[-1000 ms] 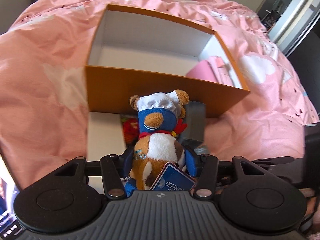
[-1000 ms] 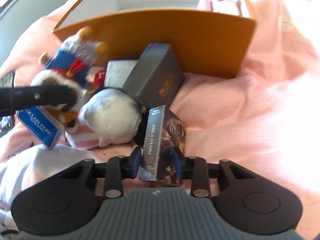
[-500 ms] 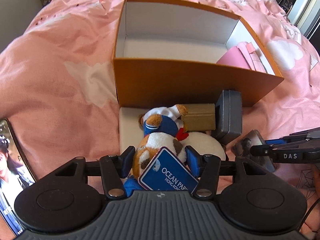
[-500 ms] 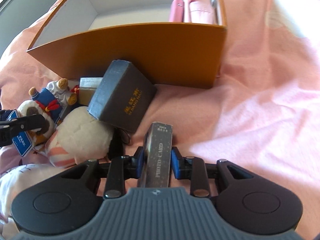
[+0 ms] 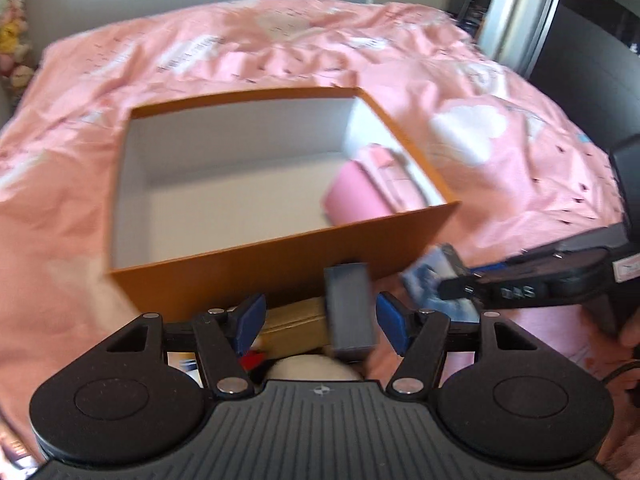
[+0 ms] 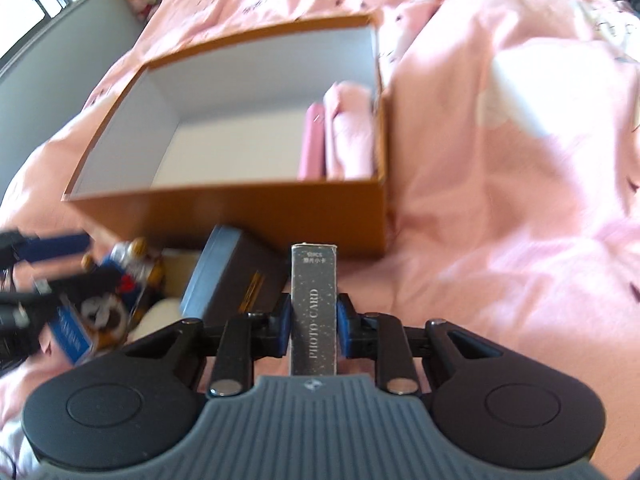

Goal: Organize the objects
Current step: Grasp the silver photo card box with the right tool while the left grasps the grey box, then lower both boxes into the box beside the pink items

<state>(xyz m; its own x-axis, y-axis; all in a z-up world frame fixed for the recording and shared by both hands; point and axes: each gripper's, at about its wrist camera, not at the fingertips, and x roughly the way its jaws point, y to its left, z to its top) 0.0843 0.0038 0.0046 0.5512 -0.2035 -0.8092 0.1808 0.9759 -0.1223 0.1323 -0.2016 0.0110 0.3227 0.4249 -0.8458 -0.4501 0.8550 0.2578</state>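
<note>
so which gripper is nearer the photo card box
Right. The right gripper is clamped on the photo card box; the left gripper, jaws opening, is off to its side, over the pile.

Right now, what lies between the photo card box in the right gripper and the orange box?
Only bare pink bedsheet, seen in the right wrist view, separates the photo card box from the orange box.
</note>
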